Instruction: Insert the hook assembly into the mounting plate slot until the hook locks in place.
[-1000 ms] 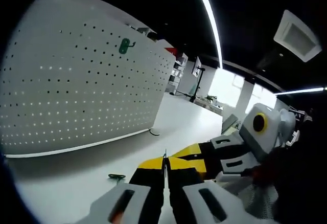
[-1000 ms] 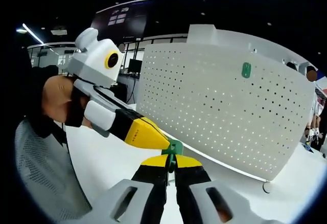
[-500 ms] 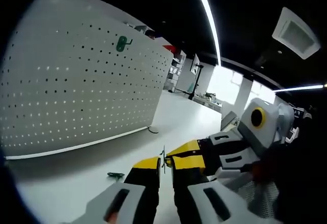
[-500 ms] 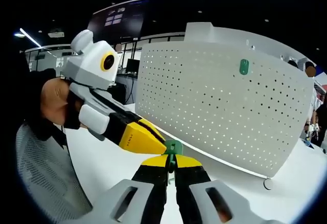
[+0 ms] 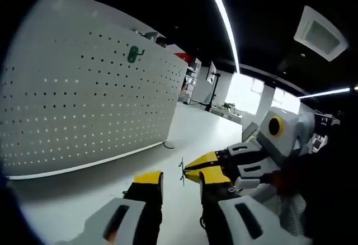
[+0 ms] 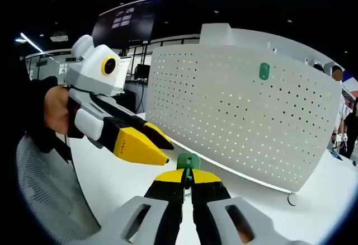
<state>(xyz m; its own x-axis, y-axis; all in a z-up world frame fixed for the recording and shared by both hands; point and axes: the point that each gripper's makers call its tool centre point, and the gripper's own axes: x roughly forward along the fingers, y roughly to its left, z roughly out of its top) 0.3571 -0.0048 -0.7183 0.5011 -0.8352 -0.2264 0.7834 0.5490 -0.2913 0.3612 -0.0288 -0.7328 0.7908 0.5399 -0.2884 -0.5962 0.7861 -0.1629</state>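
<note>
The left gripper has let go over the last second: its jaws, pressed together before, now stand apart with nothing between them, and in the right gripper view it has drawn back from the green hook. That leaves the hook carried by the right gripper alone, jaws clenched on its stem with the green head poking above the tips (in the left gripper view the hook reads as a thin sliver edge-on). My reading is a handover just finished, so insertion is still to come.

Further right stands the white pegboard, upright on the tabletop, well apart from the held hook. 1 other green hook already sits high in it. No containers are in sight.
</note>
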